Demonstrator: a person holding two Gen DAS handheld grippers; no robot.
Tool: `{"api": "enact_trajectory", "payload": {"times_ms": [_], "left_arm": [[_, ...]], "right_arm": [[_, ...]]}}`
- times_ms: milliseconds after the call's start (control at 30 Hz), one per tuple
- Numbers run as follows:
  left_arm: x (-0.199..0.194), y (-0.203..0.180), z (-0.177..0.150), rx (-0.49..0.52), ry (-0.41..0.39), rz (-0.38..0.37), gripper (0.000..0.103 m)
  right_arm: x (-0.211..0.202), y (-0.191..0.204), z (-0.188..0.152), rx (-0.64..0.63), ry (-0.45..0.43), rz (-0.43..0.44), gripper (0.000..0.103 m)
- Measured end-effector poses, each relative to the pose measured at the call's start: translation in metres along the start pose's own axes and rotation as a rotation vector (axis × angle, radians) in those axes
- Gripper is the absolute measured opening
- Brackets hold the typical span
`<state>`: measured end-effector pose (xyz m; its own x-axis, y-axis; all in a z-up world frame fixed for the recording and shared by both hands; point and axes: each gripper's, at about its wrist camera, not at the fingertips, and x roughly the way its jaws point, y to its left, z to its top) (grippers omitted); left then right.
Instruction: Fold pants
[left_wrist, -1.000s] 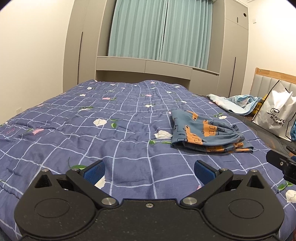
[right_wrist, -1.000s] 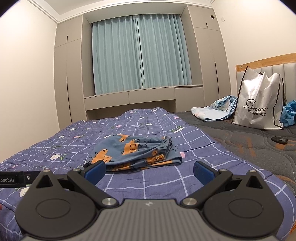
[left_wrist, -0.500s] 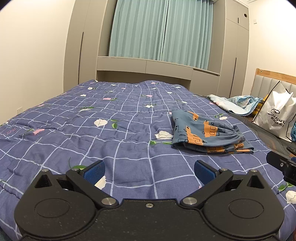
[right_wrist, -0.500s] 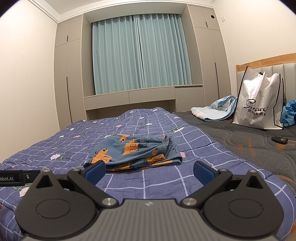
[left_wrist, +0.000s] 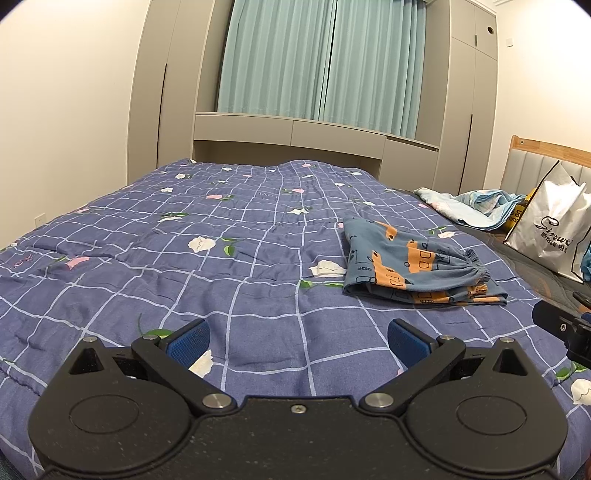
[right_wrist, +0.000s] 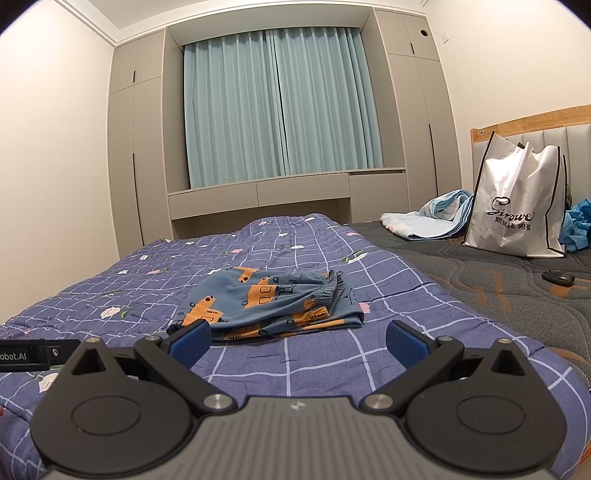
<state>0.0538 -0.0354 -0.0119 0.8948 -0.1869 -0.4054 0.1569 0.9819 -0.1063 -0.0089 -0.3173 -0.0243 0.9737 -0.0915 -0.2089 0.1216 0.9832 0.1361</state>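
We hold both grippers low over the near edge of the bed, and neither one touches the pants. Our left gripper (left_wrist: 298, 338) has its blue pads spread wide with nothing between them, only the quilt (left_wrist: 221, 258) below. Our right gripper (right_wrist: 298, 338) is spread just as wide and is empty too.

The pants (left_wrist: 417, 264) lie folded into a compact, layered bundle on the blue checked quilt, blue-grey cloth with orange printed shapes. In the left wrist view they sit ahead and to the right of our left gripper, well apart from its pads, with the gathered elastic waistband (left_wrist: 476, 264) turned toward the right side of the bed. In the right wrist view the pants (right_wrist: 266, 299) lie straight ahead; the left pad (right_wrist: 190, 341) overlaps the bundle's near corner in the picture, though we cannot tell whether it touches the cloth.

Beyond the quilt's right edge the dark grey mattress (right_wrist: 480, 280) is bare, and on it stand a white shopping bag (right_wrist: 517, 206), a crumpled light blue cloth (right_wrist: 428, 219) and a small dark object (right_wrist: 557, 276)
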Motion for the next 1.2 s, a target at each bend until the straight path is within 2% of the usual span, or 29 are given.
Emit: {"api": "enact_trajectory", "payload": {"times_ms": [900,1100,1200], "left_arm": [[-0.0003,0.0003,0.0005,-0.001,0.012,-0.001,0.102],[-0.0013,0.0008,-0.0001,-0.004,0.016,0.048,0.102],[-0.0009,0.0013,0.0017,-0.016,0.024,0.044,0.102]], "right_arm": [[0.0008,-0.0001,-0.0010,0.003,0.004,0.000,0.103],[0.0007,-0.0001,-0.0008,0.003,0.005,0.000,0.103],[0.0011,-0.0001,-0.0016,0.001,0.006,0.001,0.103]]}}
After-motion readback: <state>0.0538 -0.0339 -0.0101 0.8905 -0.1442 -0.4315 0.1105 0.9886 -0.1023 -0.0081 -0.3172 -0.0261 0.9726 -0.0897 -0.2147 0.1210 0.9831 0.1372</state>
